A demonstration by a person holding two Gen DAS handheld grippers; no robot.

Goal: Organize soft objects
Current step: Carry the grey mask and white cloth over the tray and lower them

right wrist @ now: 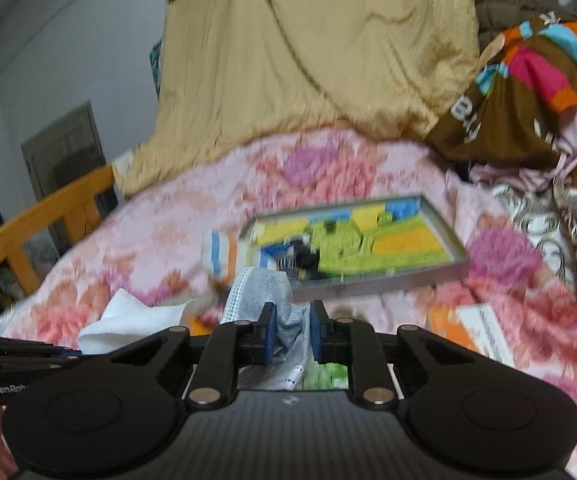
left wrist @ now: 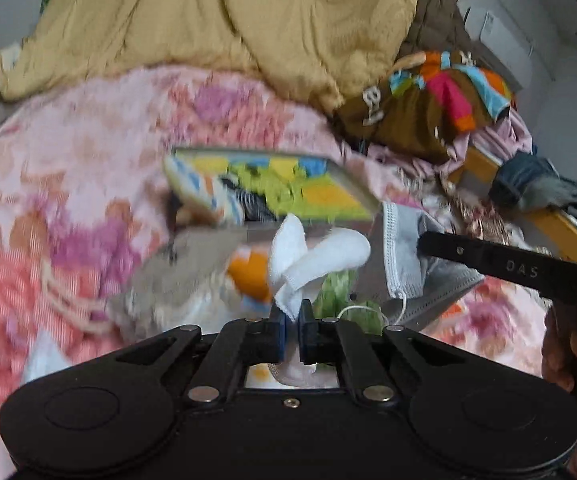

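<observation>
- White terry cloth (left wrist: pixel 308 256) pinched by one corner between the closed jaws of the left gripper (left wrist: pixel 292 320), lifted just above the pink floral blanket (left wrist: pixel 68 184) of the bed, near its front edge.
- Seen past it in the left wrist view: a shallow tray (left wrist: pixel 276 188) packed with yellow, green and blue soft pieces, lying mid-bed; a grey face mask (left wrist: pixel 402 252) just to the right, held by the right gripper (left wrist: pixel 422 244) reaching in from the right edge.
- Advisable here: keep the pinch firm, since only a small corner is caught and the rest hangs loose; carry low and slowly, as blur makes contact hard to judge.
- Moving to the right wrist view: right gripper (right wrist: pixel 292 334) jaws closed on the bunched face mask (right wrist: pixel 264 292); white cloth (right wrist: pixel 128 320) close at the left, tray (right wrist: pixel 368 248) straight ahead, toward the bed's middle.
- Worth keeping the two loads apart so ear loops and cloth do not tangle.
- Best set down one item at a time into a free part of the tray, releasing only once the fabric rests flat.
- Yellow quilt (right wrist: pixel 308 60) heaped at the bed's far edge; no need to touch.
</observation>
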